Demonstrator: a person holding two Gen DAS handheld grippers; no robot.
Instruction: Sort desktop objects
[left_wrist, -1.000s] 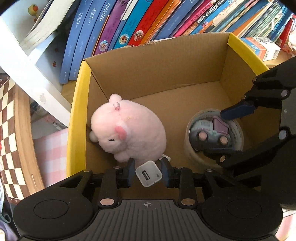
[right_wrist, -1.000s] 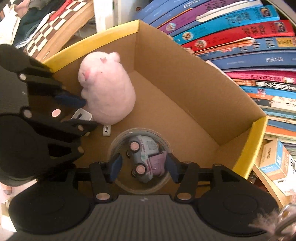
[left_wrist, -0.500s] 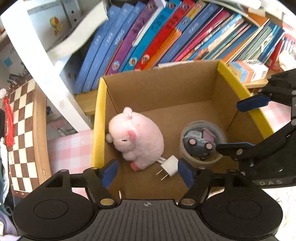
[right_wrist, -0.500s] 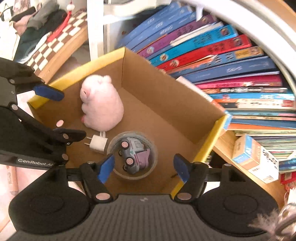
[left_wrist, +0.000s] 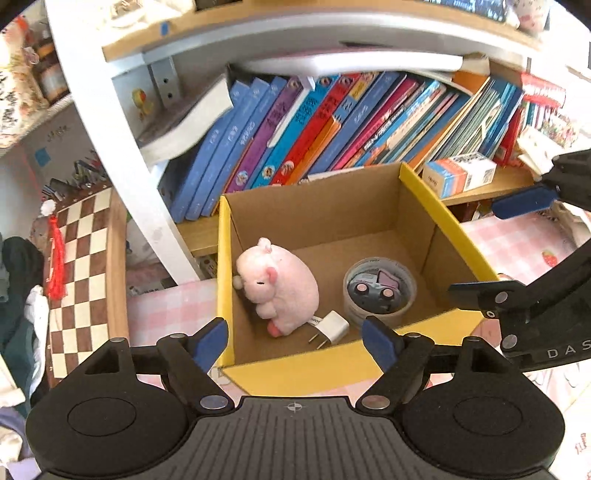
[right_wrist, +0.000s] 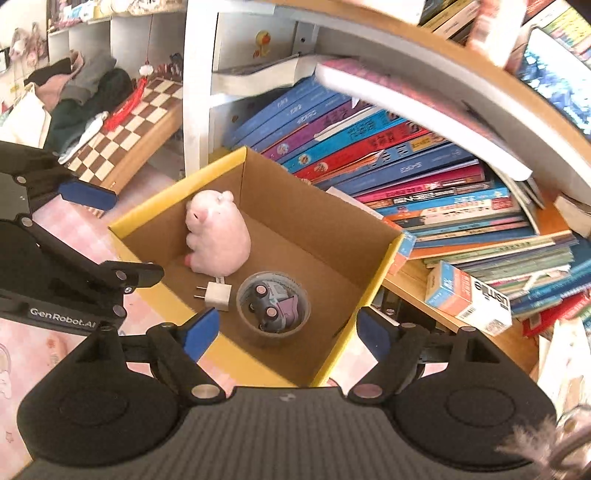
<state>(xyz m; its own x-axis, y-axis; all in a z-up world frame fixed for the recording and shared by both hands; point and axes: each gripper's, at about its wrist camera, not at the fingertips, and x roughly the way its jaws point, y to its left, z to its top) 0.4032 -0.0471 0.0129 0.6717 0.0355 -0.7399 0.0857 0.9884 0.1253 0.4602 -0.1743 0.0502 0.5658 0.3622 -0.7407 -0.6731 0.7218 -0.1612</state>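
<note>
A brown cardboard box (left_wrist: 369, 206) edged in yellow is being shown on a tabletop (left_wrist: 517, 240) covered in pink-and-white check. Inside it, a pale pink plush pig (left_wrist: 280, 288) with a darker pink cheek, a white charger plug (left_wrist: 332, 326), and a grey-and-lilac toy car (left_wrist: 376, 288) within a translucent tape roll (left_wrist: 406, 280) are being displayed. Blue pads are being carried on the black left gripper (left_wrist: 295, 338) and right gripper (right_wrist: 284, 332). A brown-and-cream chessboard (left_wrist: 81, 266) with a red tassel (left_wrist: 57, 266) is being seen beside blue, purple, red and orange books (left_wrist: 332, 122).

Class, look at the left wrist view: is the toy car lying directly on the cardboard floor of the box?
No: the toy car sits inside the tape roll, which rests on the floor of the box.
</note>
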